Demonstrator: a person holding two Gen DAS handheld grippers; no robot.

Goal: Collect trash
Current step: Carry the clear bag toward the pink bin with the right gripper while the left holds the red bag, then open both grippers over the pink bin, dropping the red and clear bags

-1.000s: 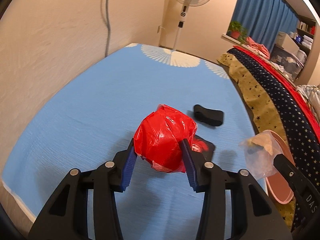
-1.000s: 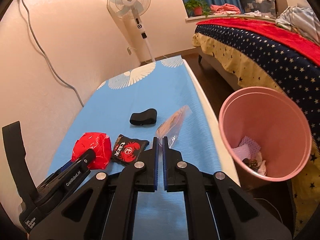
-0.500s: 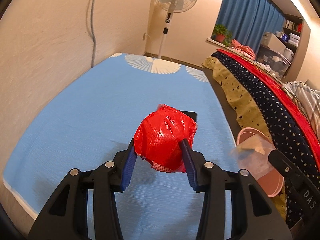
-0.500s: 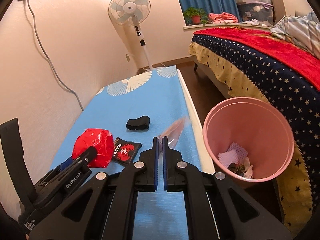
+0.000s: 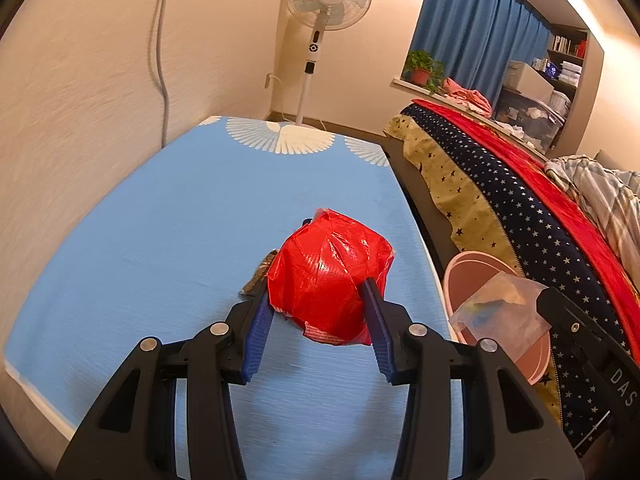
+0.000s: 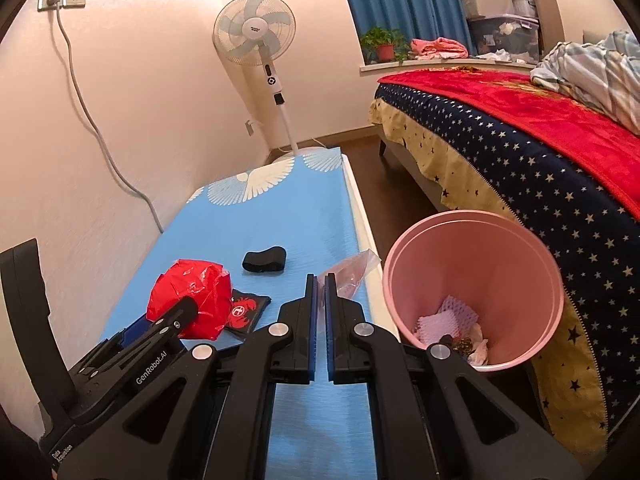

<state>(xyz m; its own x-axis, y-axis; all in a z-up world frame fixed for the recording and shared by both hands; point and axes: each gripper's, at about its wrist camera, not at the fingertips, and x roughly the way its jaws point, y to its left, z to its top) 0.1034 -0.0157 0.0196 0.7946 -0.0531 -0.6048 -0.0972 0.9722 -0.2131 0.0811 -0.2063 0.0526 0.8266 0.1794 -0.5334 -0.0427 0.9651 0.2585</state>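
Red plastic, crumpled into a wad (image 5: 328, 276), sits clamped between the blue pads of your left gripper (image 5: 318, 312); the jaws stand about half apart because the wad's bulk holds them there, and the squeeze across its middle keeps it from slipping out. You hold it above the blue mat (image 5: 168, 240), so it is free to travel. Your right gripper (image 6: 321, 300) is closed nearly flat, pinching a clear bag (image 6: 352, 272) by one edge, which suits a thin film that offers nothing to wrap around; the bag juts forward and to the right of the fingertips. Both loads point toward the pink bin (image 6: 472, 280) on the floor just beside the mat's right edge, between mat and bed (image 6: 520, 152). The bin's mouth tilts open toward you and already contains paper scraps, so it reads as the drop point, and carrying two pieces at once saves a trip. Neither piece is over the rim yet; the bag is nearer to it than the wad. On the mat remain a dark packet with a red crab print (image 6: 246, 310) and a black band (image 6: 264, 260), both apparently awaiting later pickup. A fan (image 6: 256, 40) stands beyond the mat's far end.
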